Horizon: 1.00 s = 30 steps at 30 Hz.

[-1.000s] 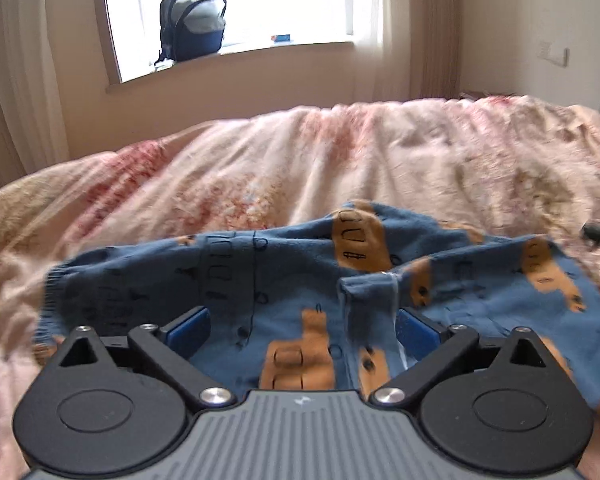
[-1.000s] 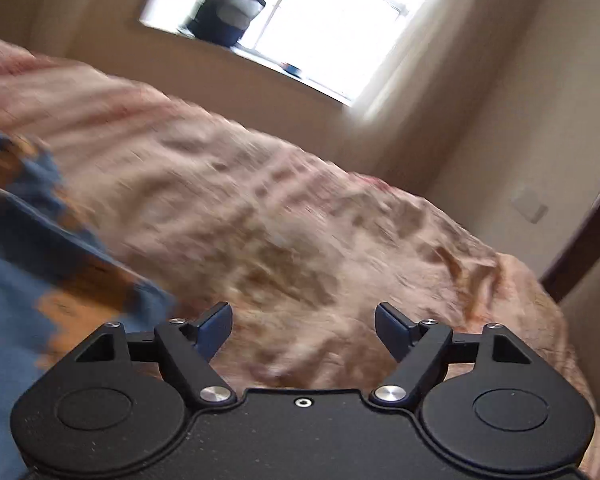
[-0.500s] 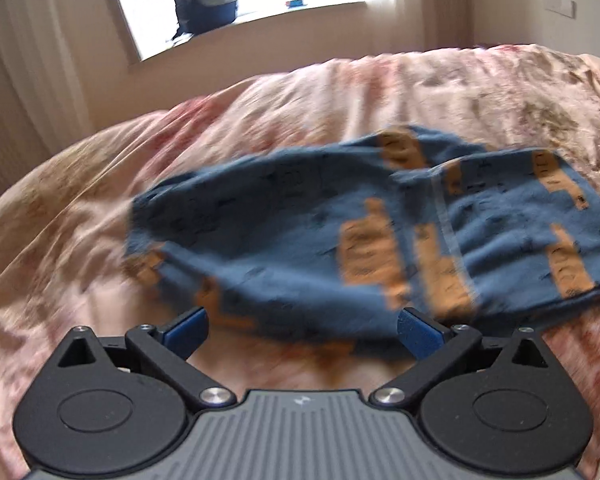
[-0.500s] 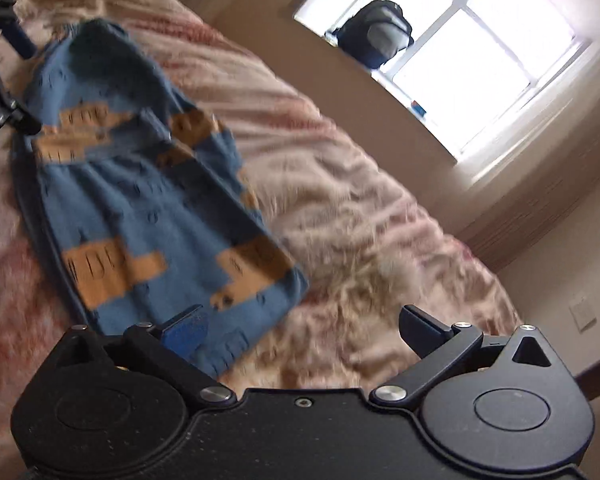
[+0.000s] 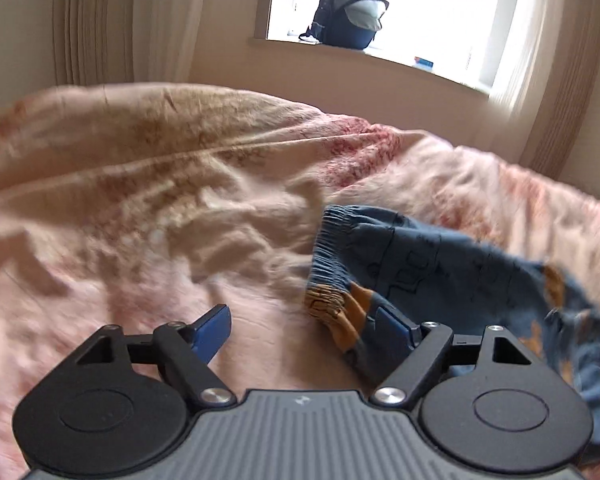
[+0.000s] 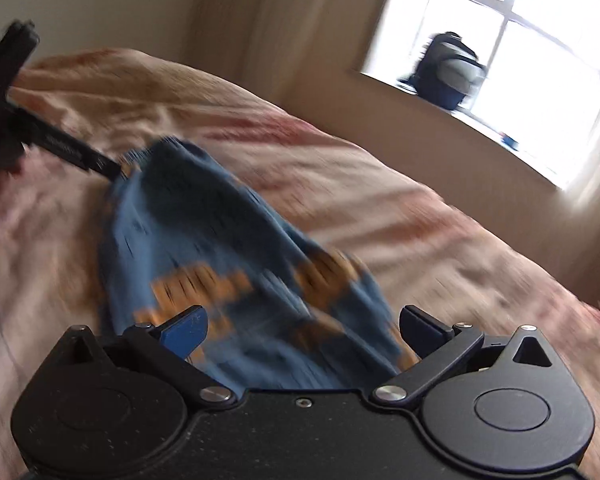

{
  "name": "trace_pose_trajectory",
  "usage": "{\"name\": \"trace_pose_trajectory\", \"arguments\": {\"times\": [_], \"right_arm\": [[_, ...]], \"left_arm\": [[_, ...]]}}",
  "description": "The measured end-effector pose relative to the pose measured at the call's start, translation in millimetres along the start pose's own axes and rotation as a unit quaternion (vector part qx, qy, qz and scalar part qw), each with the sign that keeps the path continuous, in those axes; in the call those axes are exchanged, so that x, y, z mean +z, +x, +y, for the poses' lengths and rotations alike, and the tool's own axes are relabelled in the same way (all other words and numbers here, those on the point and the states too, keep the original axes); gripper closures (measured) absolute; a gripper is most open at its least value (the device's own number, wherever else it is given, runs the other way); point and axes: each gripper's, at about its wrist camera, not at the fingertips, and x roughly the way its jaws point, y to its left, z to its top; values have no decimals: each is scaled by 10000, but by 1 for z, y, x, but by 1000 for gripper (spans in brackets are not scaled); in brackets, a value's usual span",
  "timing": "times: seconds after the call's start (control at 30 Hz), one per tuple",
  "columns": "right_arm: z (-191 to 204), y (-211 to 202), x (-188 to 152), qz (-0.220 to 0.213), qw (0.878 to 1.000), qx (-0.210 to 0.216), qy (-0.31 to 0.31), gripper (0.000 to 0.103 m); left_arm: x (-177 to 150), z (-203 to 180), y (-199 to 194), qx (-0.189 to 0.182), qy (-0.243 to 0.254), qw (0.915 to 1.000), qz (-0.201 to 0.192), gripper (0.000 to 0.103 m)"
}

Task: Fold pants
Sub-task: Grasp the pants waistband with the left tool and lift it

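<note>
Left wrist: claw [image 5: 302, 326] closing, empty; pants [image 5: 440, 276] on rumpled bedspread [image 5: 160, 184]; backpack [image 5: 350, 12] on windowsill.

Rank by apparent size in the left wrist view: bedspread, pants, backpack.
1. bedspread, fills most of the frame.
2. pants, partly cropped at the right edge.
3. backpack, smallest, though it sits farthest away on the windowsill.

Pants [image 5: 440, 264]: blue, orange blocks, dark outline print. Bedspread [image 5: 160, 200]: pink-beige, red-brown mottling. Backpack [image 5: 350, 14] at 12 o'clock: navy, grey.
</note>
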Motion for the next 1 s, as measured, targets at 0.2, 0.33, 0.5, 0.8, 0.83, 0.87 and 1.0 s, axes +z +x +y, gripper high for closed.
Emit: {"name": "trace_pose_trajectory", "arguments": {"times": [0.2, 0.33, 0.5, 0.8, 0.83, 0.87, 1.0], "right_arm": [[-11, 92, 75, 159, 9913, 1309, 20, 35], [-9, 134, 113, 374, 9789, 1989, 273, 41], [7, 169, 128, 913, 9661, 2413, 44, 65], [-1, 182, 98, 684, 9700, 2330, 97, 93], [-4, 185, 94, 687, 9690, 2364, 211, 95], [-7, 189, 90, 660, 9678, 2410, 291, 95], [-14, 194, 85, 634, 9647, 2513, 462, 94]], "left_arm": [[-10, 24, 3, -326, -511, 9981, 104, 41], [-11, 32, 10, -706, -733, 9946, 188, 42], [-12, 48, 13, -1322, -1250, 9830, 262, 42], [-8, 45, 37, -1959, -1527, 9683, 251, 36], [-9, 45, 42, -2094, -1603, 9642, 262, 36], [-11, 45, 47, -2218, -1679, 9600, 311, 37], [-16, 49, 56, -2355, -1889, 9529, 301, 39]]}}
